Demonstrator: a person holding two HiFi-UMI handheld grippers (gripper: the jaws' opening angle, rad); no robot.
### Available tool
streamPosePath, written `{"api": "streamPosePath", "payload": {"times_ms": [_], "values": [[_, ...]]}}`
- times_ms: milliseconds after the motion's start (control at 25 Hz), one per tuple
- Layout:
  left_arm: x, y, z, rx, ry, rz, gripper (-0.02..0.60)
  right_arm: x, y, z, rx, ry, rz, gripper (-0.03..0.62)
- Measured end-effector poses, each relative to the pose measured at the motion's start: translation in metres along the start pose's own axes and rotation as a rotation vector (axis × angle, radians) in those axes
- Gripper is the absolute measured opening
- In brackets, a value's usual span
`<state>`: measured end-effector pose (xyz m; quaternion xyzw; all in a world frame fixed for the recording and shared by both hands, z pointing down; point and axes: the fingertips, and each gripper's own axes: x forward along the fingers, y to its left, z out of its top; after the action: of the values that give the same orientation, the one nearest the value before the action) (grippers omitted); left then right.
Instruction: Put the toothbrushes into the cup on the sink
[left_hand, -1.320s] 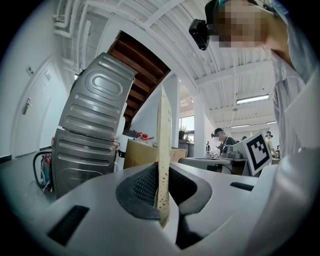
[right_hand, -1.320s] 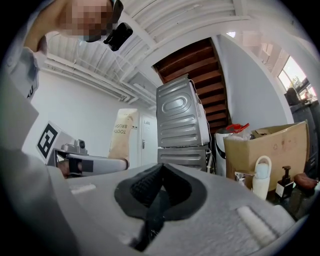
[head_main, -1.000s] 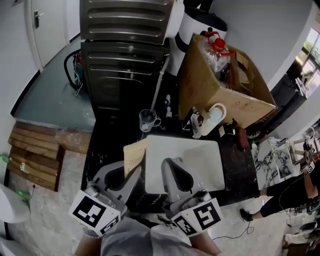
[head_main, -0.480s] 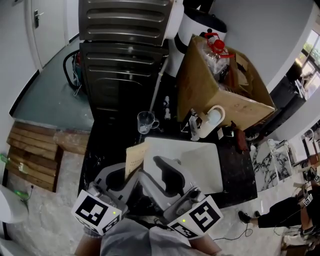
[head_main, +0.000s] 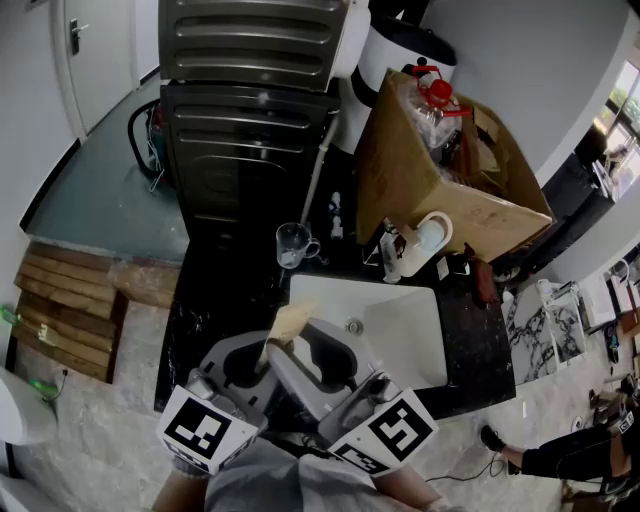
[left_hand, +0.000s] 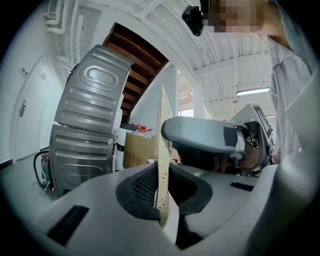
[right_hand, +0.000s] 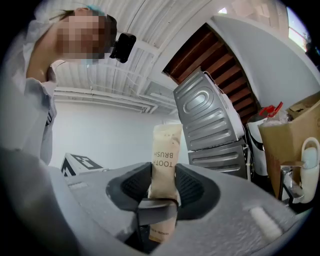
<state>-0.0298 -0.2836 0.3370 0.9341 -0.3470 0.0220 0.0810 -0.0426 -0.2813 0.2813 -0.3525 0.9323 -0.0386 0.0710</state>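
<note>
A tan paper toothbrush packet (head_main: 290, 322) stands tilted over the white sink's (head_main: 410, 335) near left corner. My left gripper (head_main: 268, 350) is shut on its lower part; in the left gripper view the packet (left_hand: 162, 150) shows edge-on between the left gripper's (left_hand: 163, 202) pads. My right gripper (head_main: 318, 356) crosses in from the right. Its jaws have just opened wide and come in a little, with the packet (right_hand: 165, 150) between them in the right gripper (right_hand: 162, 187) view. A clear glass cup (head_main: 293, 242) stands empty on the dark counter behind the sink.
A white jug (head_main: 425, 238) and a faucet (head_main: 392, 252) stand behind the sink. A large cardboard box (head_main: 450, 170) fills the back right, and a grey washing machine (head_main: 250, 130) stands behind the counter. Wooden boards (head_main: 70, 300) lie at the left. A person's legs (head_main: 560, 455) show at lower right.
The right gripper swung left toward the left gripper, and its jaws went from shut to wide around the packet. The packet now sits lower and more tilted.
</note>
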Motion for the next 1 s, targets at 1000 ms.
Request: {"api": "streamPosePath", "payload": {"times_ms": [1000], "values": [[0.003, -0.010, -0.001, -0.014, 0.000, -0.047, 0.040, -0.013, -0.018, 0.002, 0.006, 0.010, -0.069, 0.048]]}}
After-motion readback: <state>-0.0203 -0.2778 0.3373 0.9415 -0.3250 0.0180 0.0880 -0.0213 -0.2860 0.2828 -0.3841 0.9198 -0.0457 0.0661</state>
